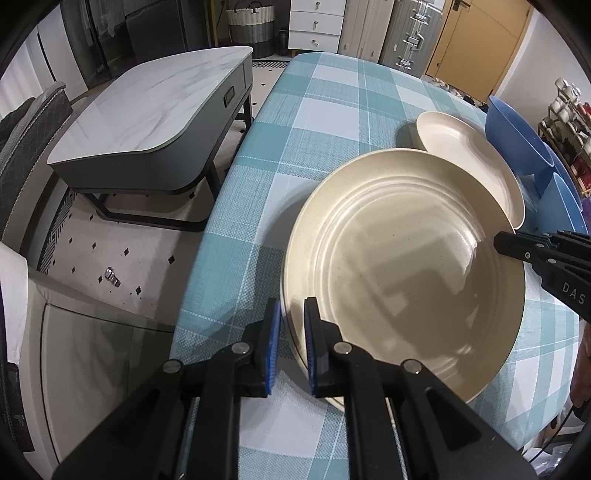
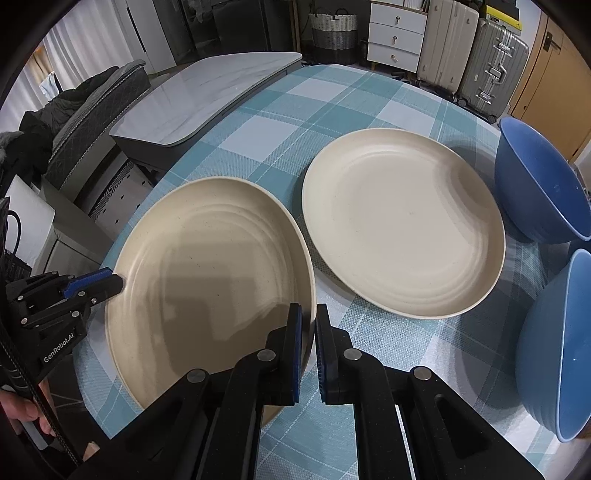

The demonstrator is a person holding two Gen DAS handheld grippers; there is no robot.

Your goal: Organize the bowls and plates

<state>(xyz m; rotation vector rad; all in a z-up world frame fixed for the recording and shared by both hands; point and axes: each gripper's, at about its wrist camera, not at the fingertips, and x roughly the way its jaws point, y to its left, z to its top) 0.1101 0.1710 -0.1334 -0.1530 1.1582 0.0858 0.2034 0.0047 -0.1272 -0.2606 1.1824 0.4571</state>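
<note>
A large cream plate (image 1: 399, 258) (image 2: 207, 280) is held at both sides over the teal plaid tablecloth (image 1: 325, 110). My left gripper (image 1: 292, 321) is shut on its left rim and shows in the right wrist view as the left gripper (image 2: 118, 282). My right gripper (image 2: 308, 325) is shut on the right rim; its tip, the right gripper (image 1: 498, 242), enters from the right. A second cream plate (image 2: 402, 221) (image 1: 465, 158) lies flat just beyond. Two blue bowls (image 2: 543, 192) (image 2: 561, 350) stand at the right, tilted on their sides.
The table's left edge (image 1: 229, 177) drops to the floor. A marble-topped coffee table (image 1: 147, 110) stands beyond it. Suitcases (image 2: 491, 62), a white drawer unit (image 2: 397, 37) and a basket (image 2: 334, 31) line the far wall. A hand (image 2: 22, 410) grips the left tool.
</note>
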